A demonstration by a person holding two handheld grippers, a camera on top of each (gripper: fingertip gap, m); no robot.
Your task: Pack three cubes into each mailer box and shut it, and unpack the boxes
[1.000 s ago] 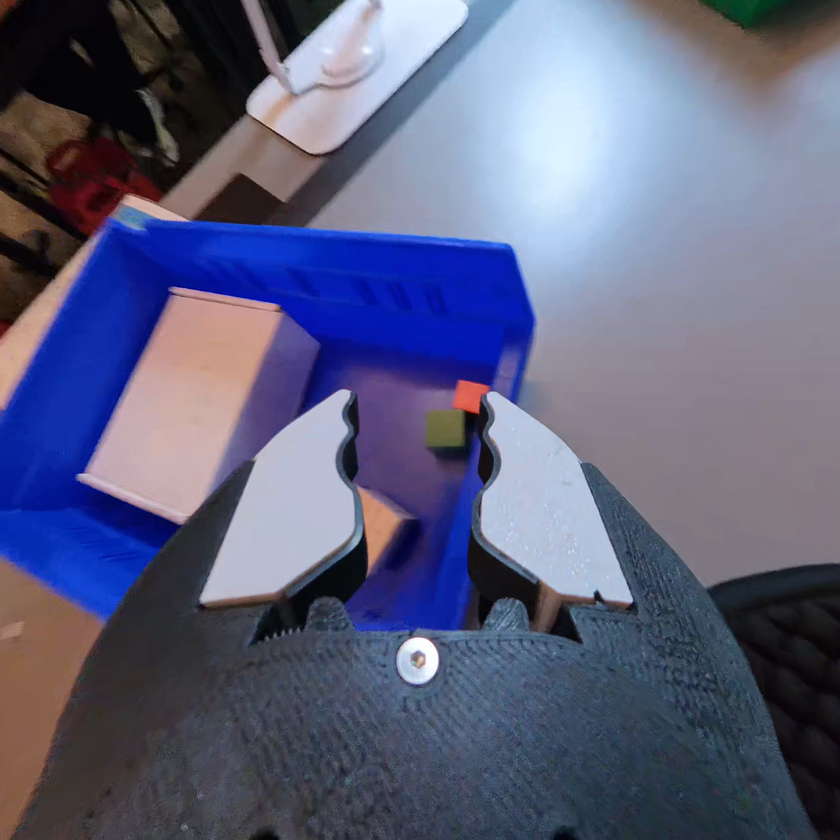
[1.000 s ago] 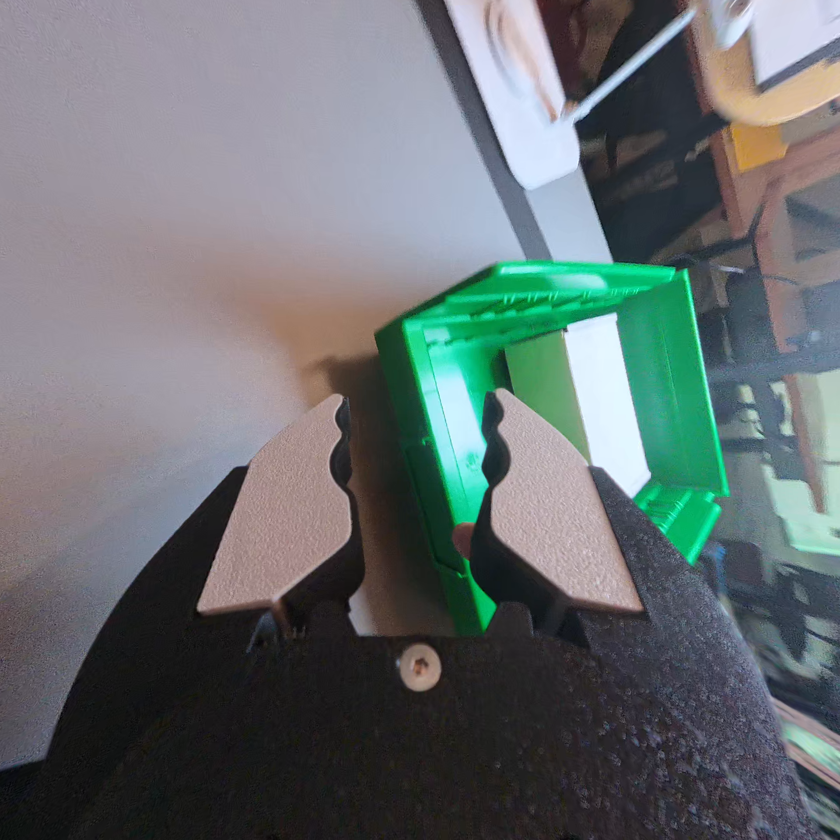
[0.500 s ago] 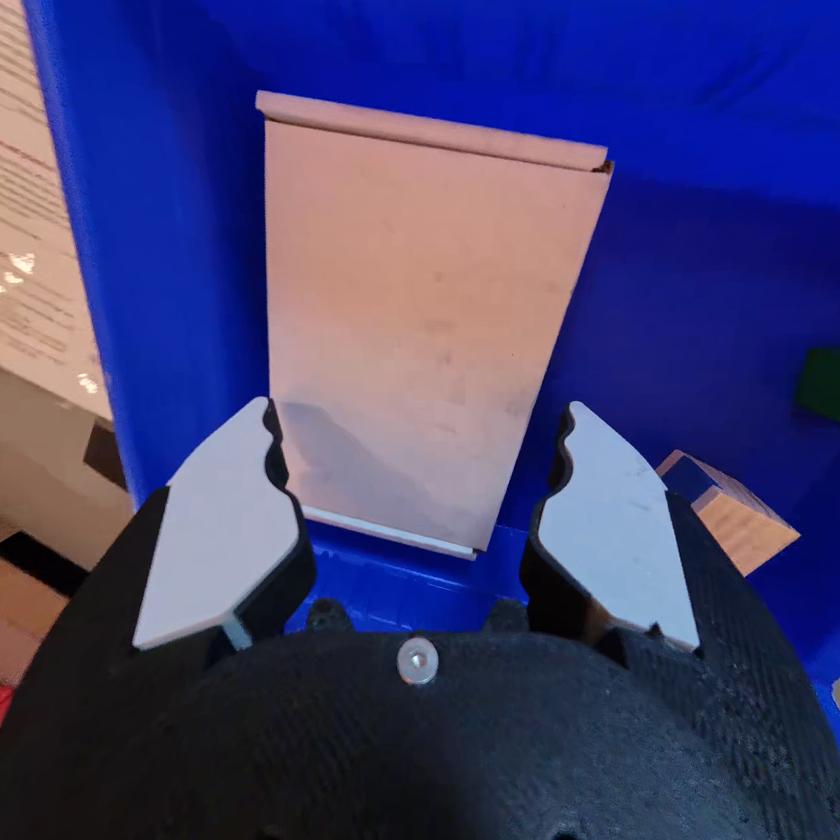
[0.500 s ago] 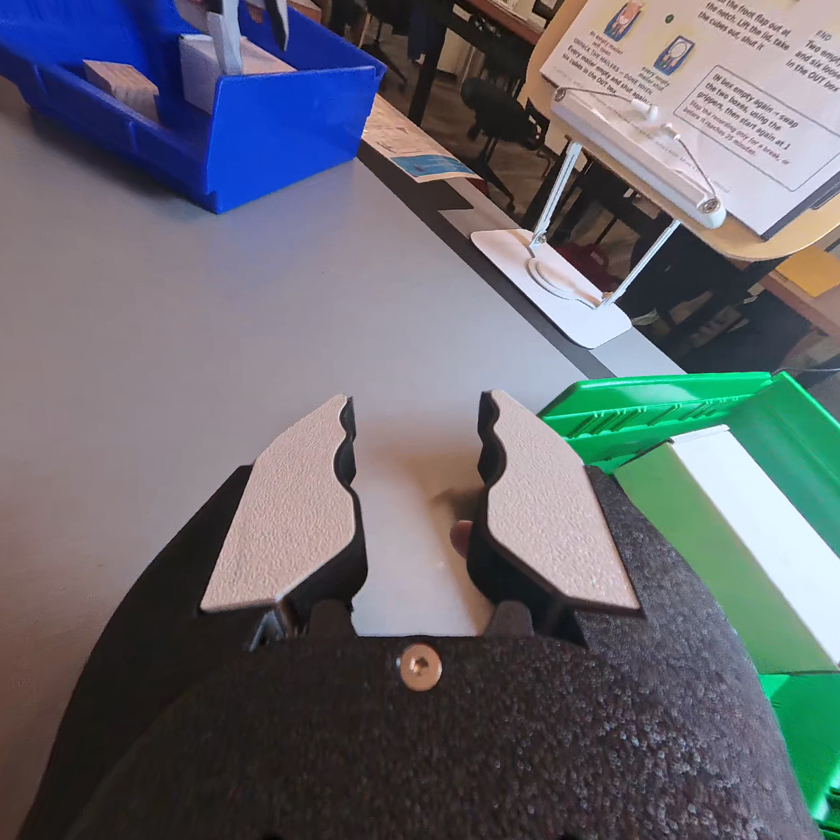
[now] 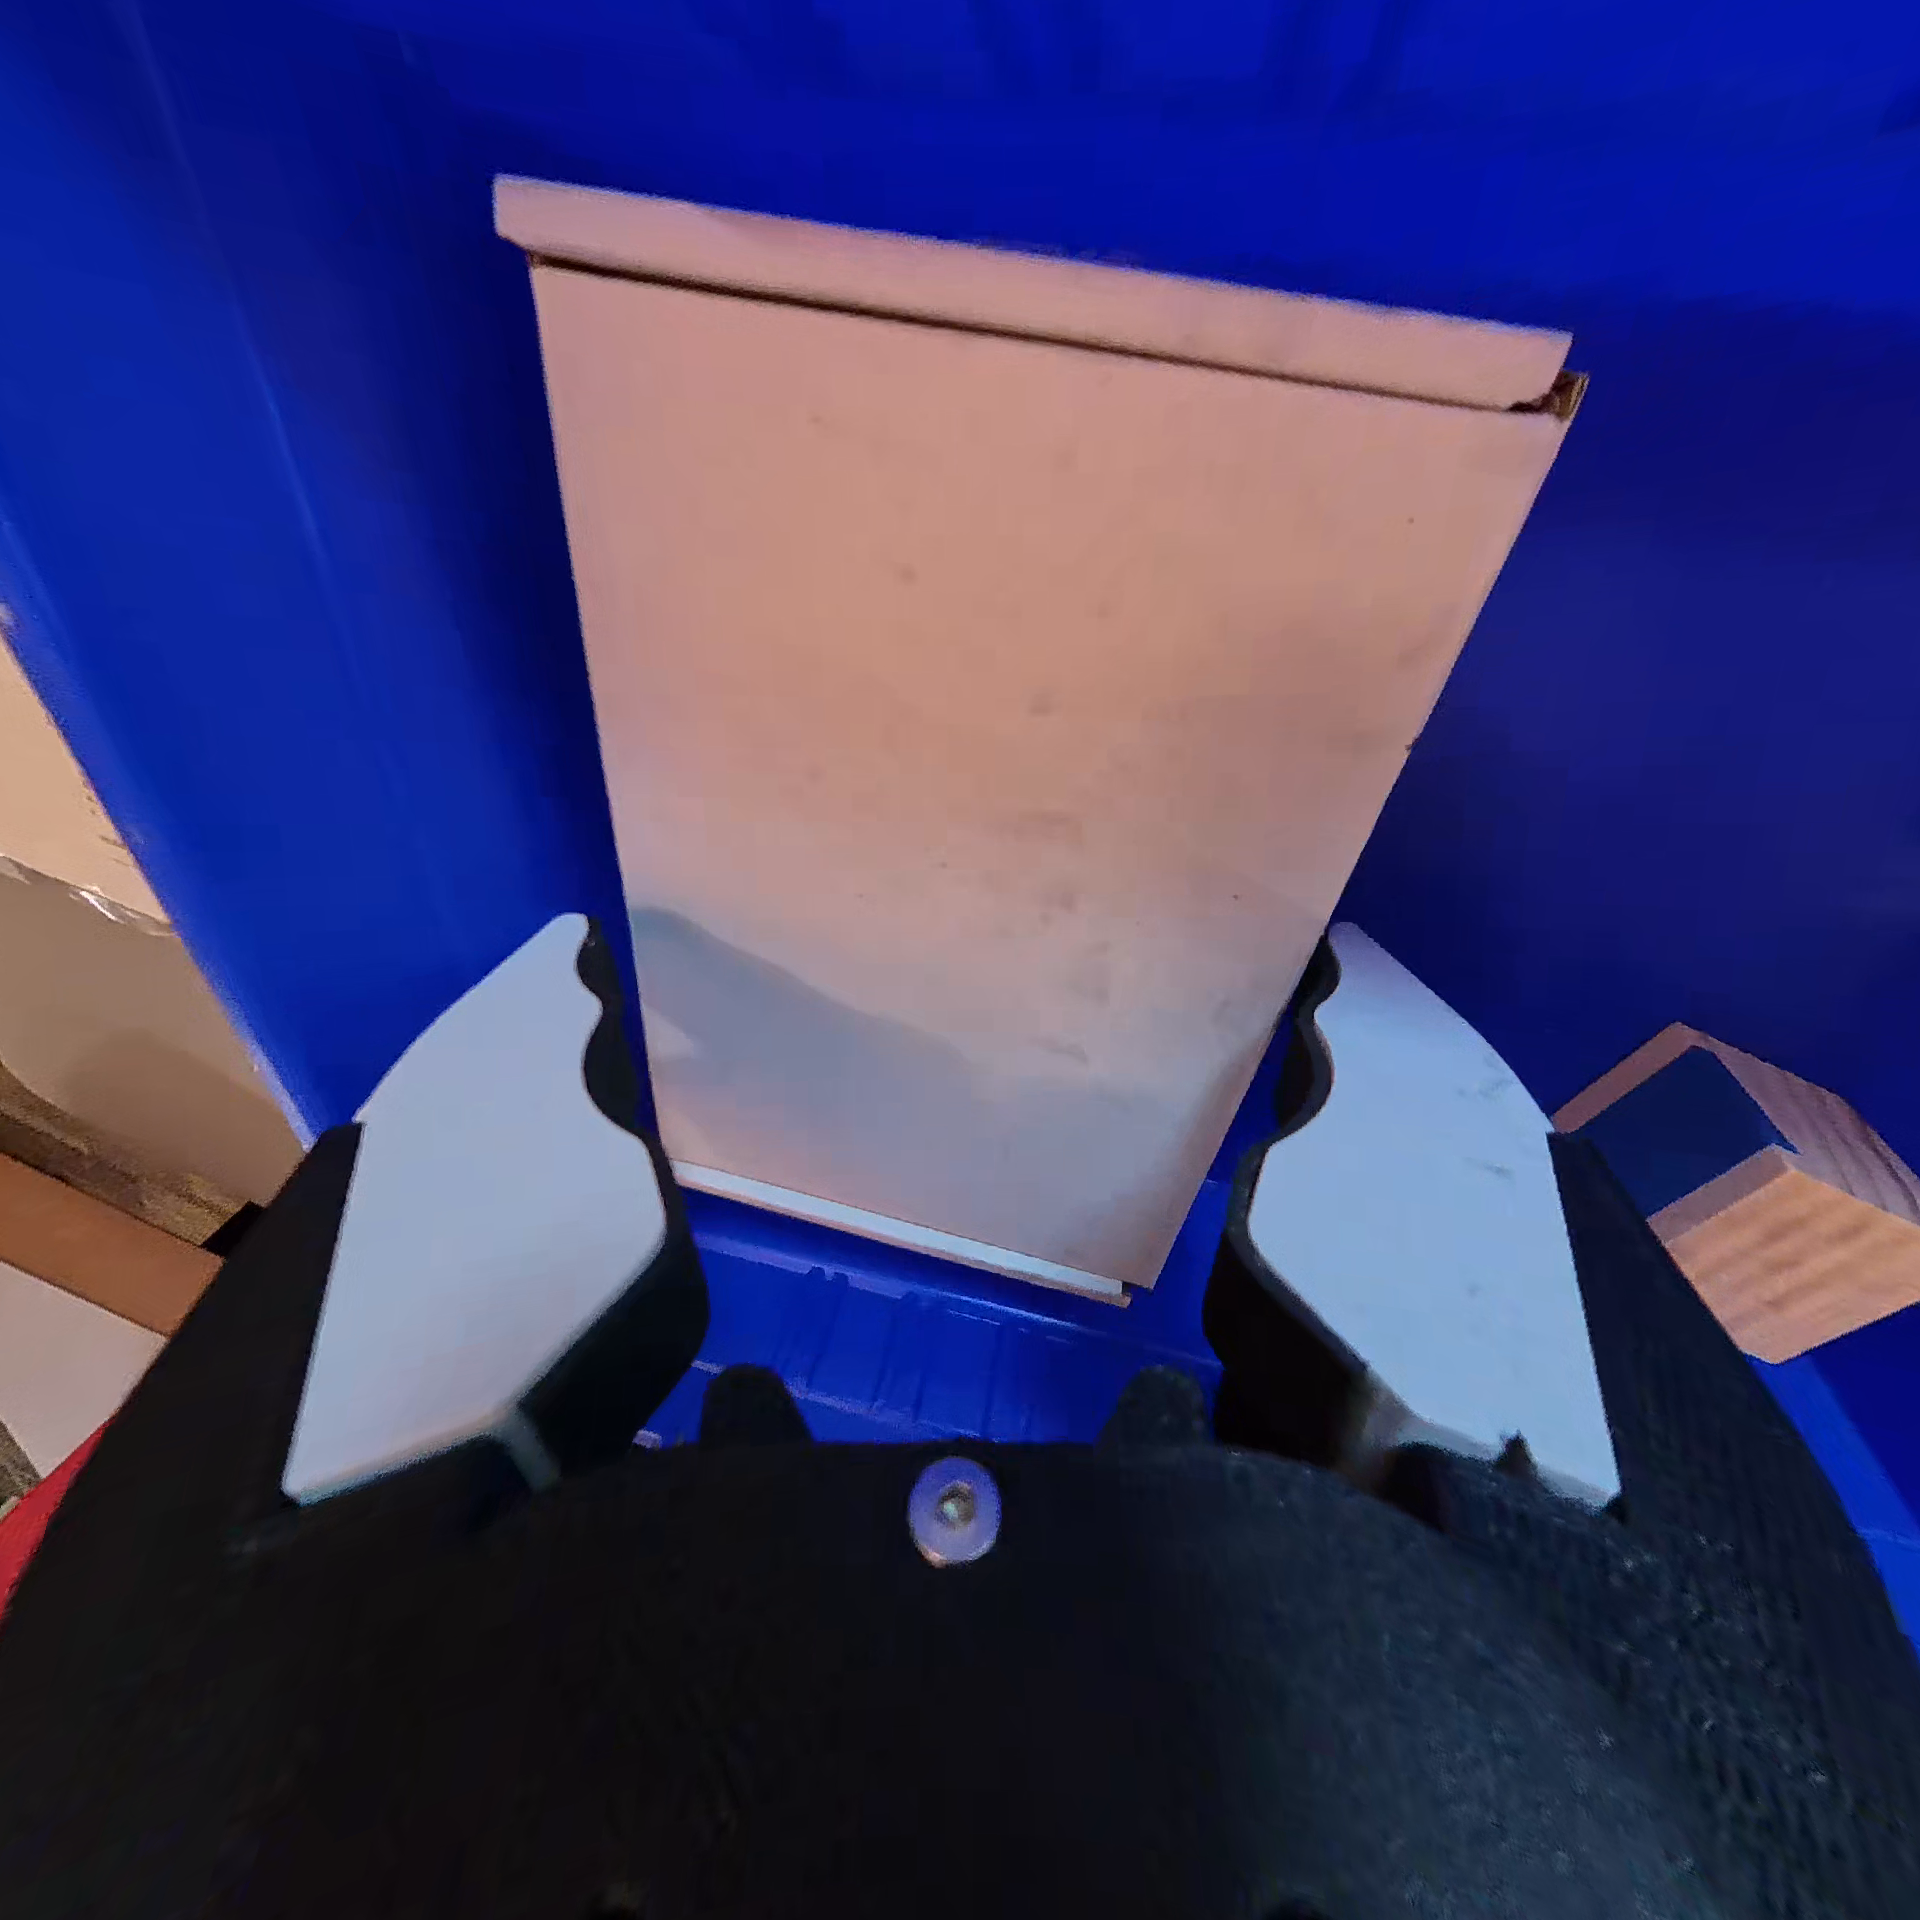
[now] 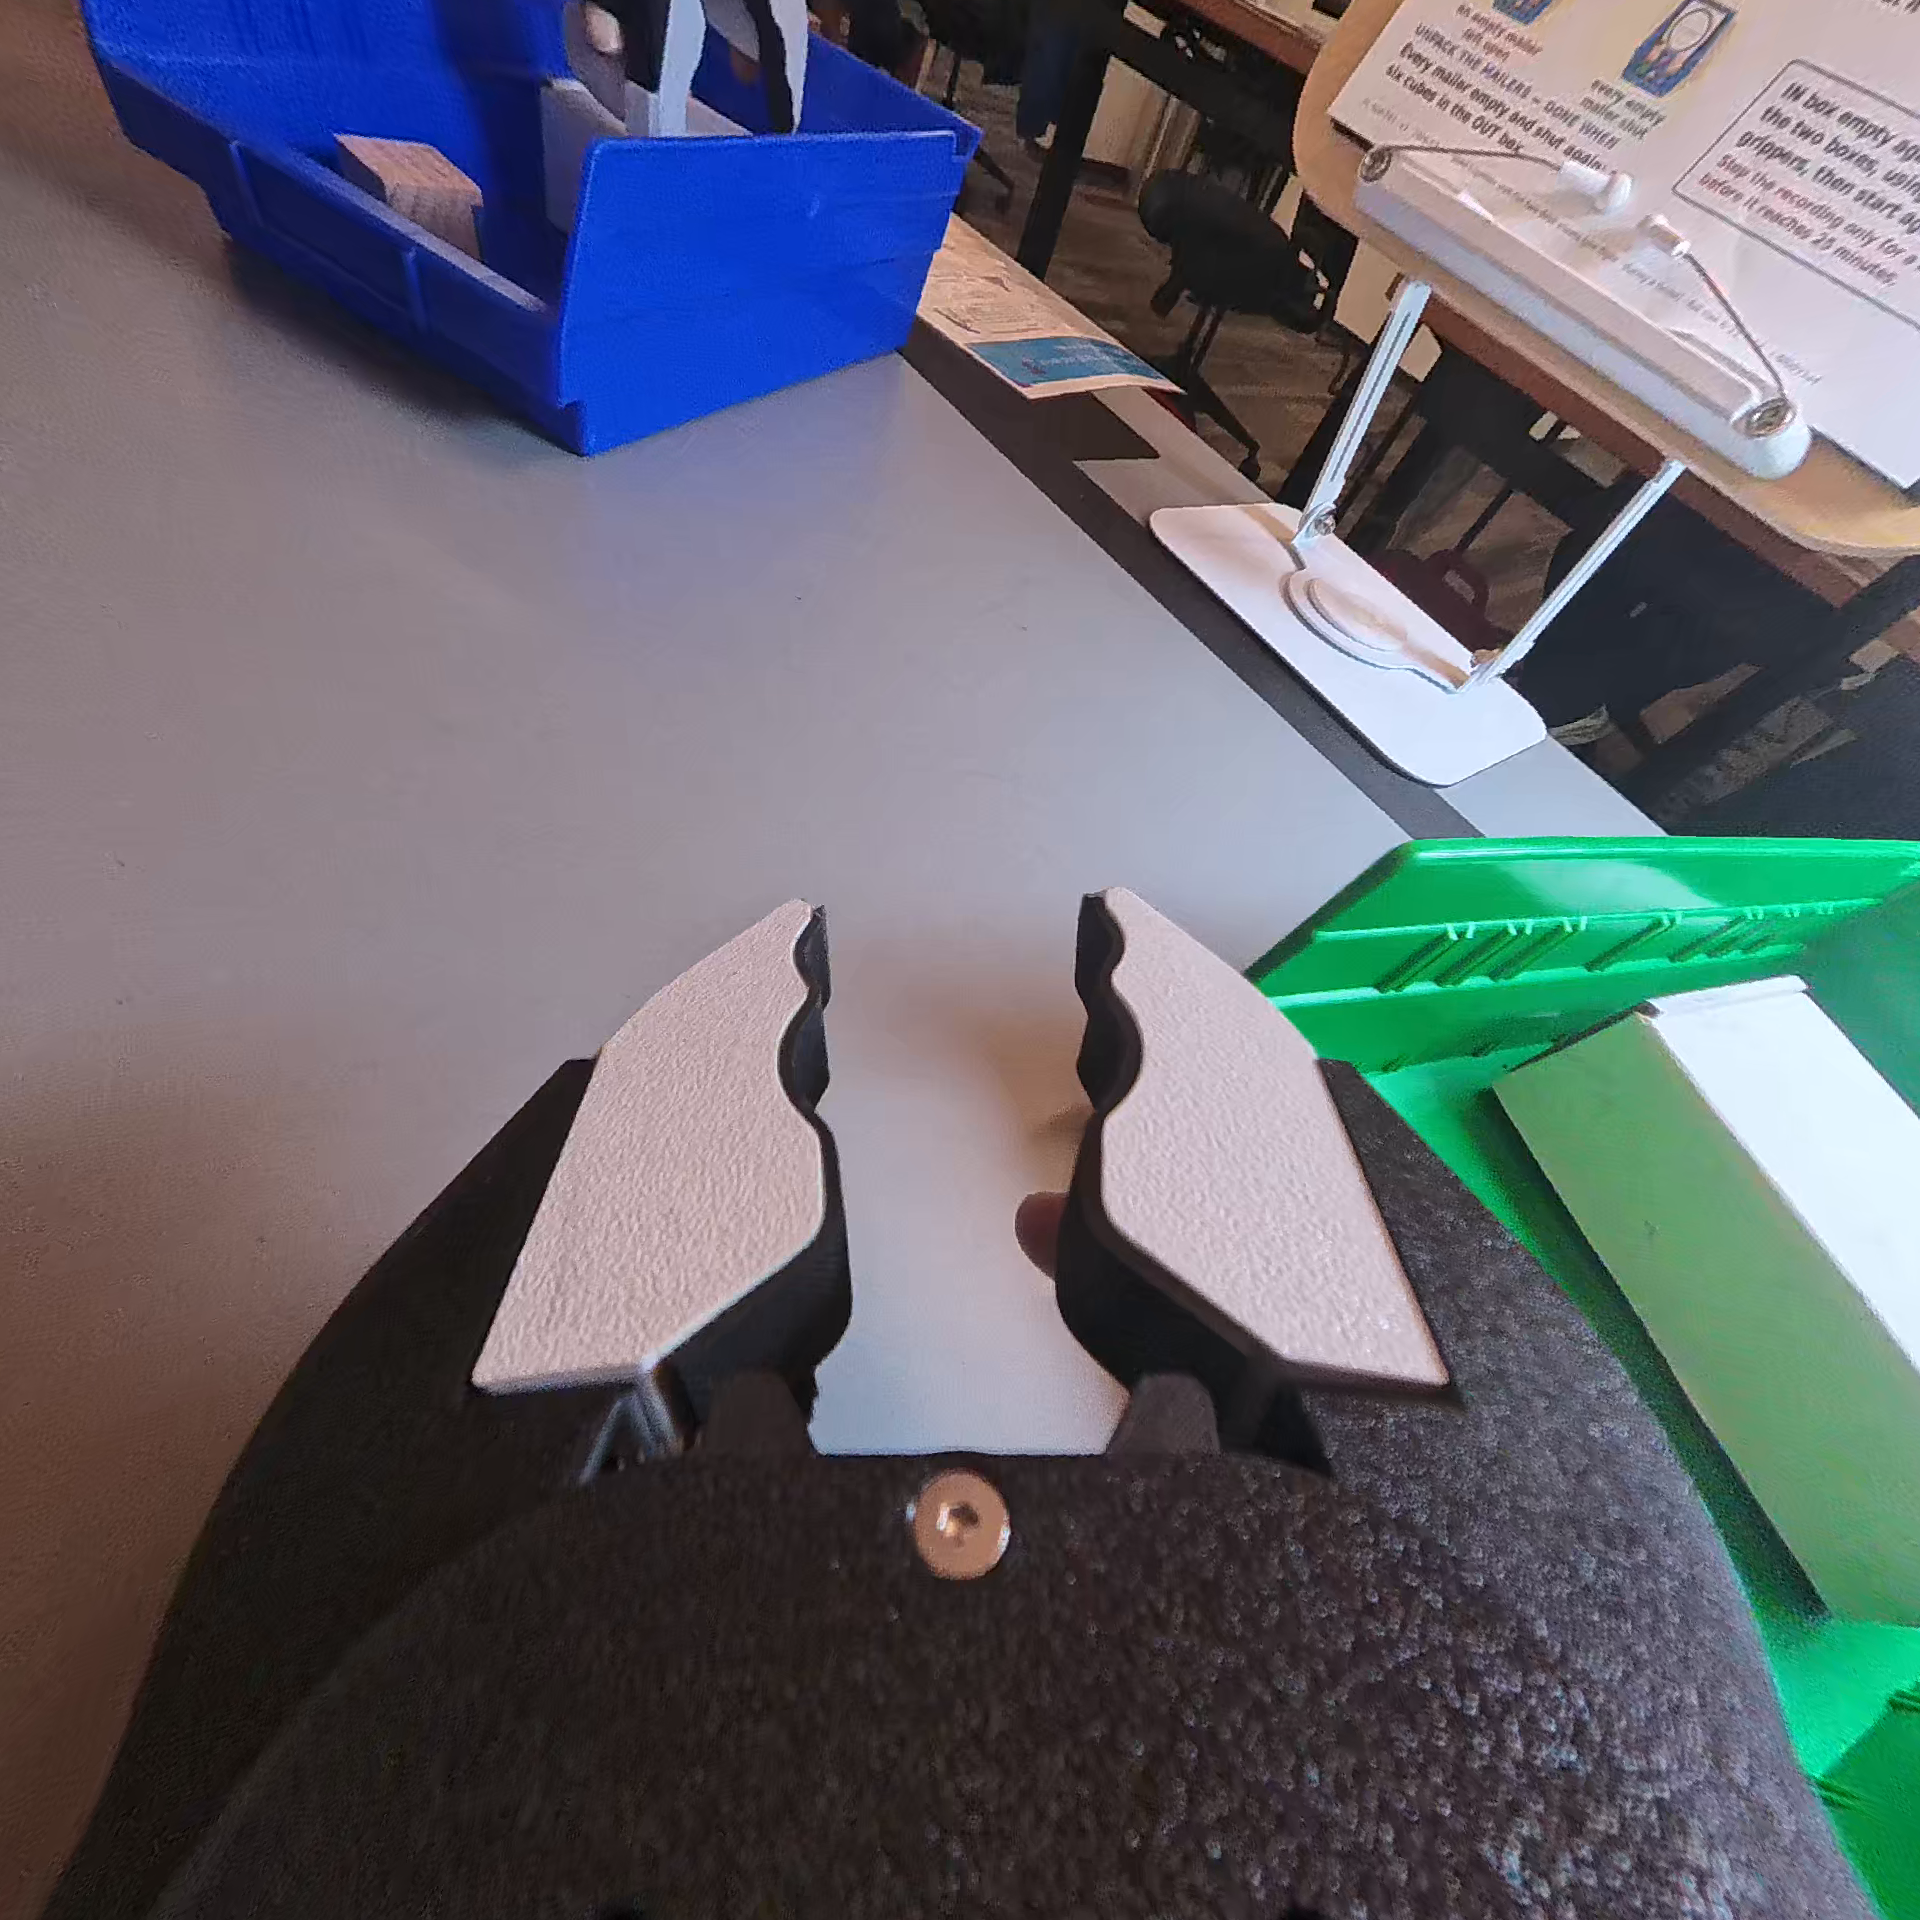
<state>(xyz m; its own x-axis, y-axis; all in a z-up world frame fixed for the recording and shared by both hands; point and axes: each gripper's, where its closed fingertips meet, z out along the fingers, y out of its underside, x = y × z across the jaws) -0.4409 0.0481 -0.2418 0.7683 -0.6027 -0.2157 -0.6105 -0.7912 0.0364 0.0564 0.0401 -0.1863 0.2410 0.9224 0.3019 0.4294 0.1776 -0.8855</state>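
A white mailer box (image 5: 987,675) lies shut inside the blue bin (image 5: 312,520). My left gripper (image 5: 956,940) is open wide, with its two fingers on either side of the box's near end, very close to its edges. A wooden cube with a blue face (image 5: 1756,1205) lies to the right of the box. My right gripper (image 6: 951,914) is open and empty above the grey table (image 6: 520,675). A second white mailer box (image 6: 1766,1143) lies in the green bin (image 6: 1507,935) just to its right. The left gripper (image 6: 727,73) shows far off inside the blue bin (image 6: 748,270).
A white document stand (image 6: 1361,634) holding a printed sheet sits at the table's far edge. A paper card (image 6: 1039,353) lies near the blue bin. A wooden cube (image 6: 416,197) shows in the blue bin. Chairs and desks stand beyond the table. The grippers' ends are close to 50 cm from one another.
My left gripper has gone down into the blue bin, opened wider and closed in around the mailer box's near end. My right gripper swung away from the green bin over the table, then held still.
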